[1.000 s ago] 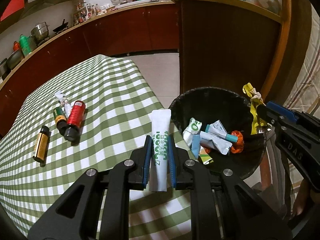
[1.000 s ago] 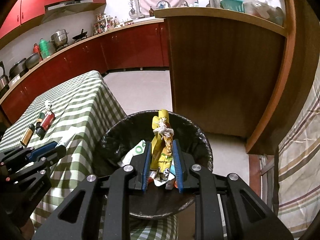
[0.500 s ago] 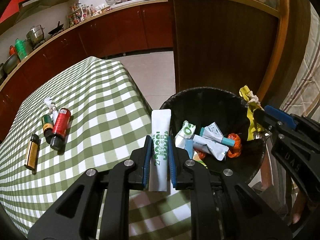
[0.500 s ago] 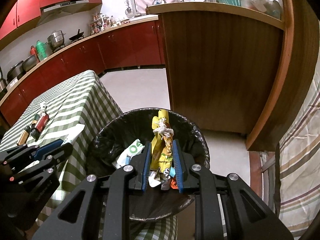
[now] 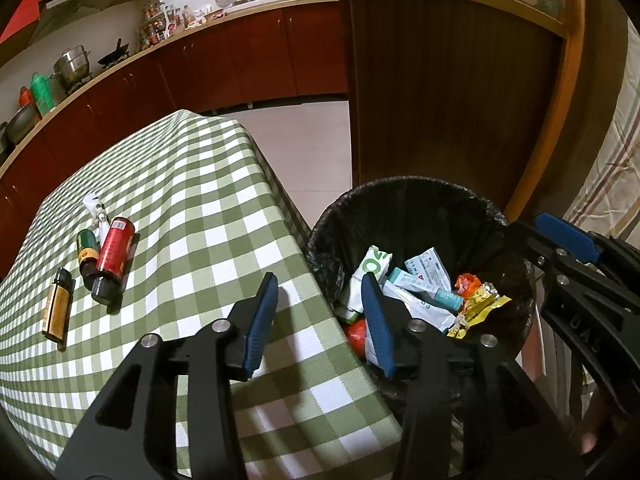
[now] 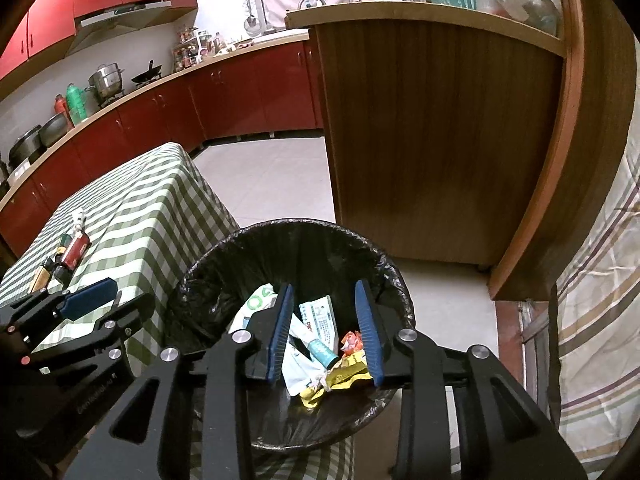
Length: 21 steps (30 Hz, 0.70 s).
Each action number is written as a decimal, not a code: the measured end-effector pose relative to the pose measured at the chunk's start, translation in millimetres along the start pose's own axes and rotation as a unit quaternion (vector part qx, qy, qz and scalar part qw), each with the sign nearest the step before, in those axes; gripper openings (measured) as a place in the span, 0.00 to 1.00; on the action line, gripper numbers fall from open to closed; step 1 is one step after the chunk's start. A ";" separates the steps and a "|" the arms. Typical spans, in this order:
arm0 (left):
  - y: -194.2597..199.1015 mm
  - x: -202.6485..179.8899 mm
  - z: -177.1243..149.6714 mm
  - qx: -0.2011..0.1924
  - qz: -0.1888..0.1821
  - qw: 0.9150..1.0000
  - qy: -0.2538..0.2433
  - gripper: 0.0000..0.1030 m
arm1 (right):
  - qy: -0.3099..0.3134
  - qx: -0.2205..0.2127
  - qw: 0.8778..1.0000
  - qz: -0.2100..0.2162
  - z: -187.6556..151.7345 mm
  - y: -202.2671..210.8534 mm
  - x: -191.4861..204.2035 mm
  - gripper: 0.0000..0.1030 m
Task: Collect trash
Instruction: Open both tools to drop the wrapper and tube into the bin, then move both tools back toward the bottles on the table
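Both sets of jaws have just been opening and now stand apart with nothing between them: the left gripper [image 5: 320, 294] over the counter edge, the right gripper [image 6: 326, 308] over the black-lined round bin [image 6: 384, 264]. White tubes [image 5: 416, 308] and a crumpled yellow wrapper [image 6: 344, 376] lie inside the bin. On the green-checked cloth of the counter [image 5: 192, 200] lie a red cylindrical bottle [image 5: 112, 258], a small green bottle [image 5: 87, 248] touching it, and an amber bottle [image 5: 58, 308] nearby. A curved wooden bar [image 6: 432, 140] stands behind the bin; red kitchen cabinets [image 5: 224, 64] line the wall.
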<state>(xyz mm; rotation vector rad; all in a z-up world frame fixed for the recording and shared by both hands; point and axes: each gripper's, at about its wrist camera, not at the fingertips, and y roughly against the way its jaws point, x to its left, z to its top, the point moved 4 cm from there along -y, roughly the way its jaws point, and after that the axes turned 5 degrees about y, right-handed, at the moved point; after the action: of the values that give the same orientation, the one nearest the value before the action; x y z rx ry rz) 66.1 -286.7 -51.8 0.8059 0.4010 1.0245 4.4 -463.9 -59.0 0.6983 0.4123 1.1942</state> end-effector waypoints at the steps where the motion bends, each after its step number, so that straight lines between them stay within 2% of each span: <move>1: 1.7 2.0 -0.6 -0.001 0.000 1.000 0.001 0.43 | 0.000 0.000 1.000 0.000 0.3 0.5 0.6 0.33; 4: 5.8 8.8 -1.0 -0.004 0.001 1.000 0.007 0.47 | 0.005 -0.001 1.000 0.001 2.0 1.8 5.8 0.36; 13: 19.6 45.1 -5.4 -0.006 0.019 0.999 0.030 0.48 | 0.027 -0.006 0.999 0.018 8.8 7.2 36.2 0.39; 21: 29.5 95.8 -16.5 -0.002 0.049 0.997 0.063 0.48 | 0.056 -0.007 0.997 0.046 15.2 7.6 79.5 0.40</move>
<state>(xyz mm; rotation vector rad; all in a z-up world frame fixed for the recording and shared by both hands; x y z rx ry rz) 84.2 -188.3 -34.1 0.7650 0.4712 1.1705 35.0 -391.6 -37.4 0.6460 0.4686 1.3252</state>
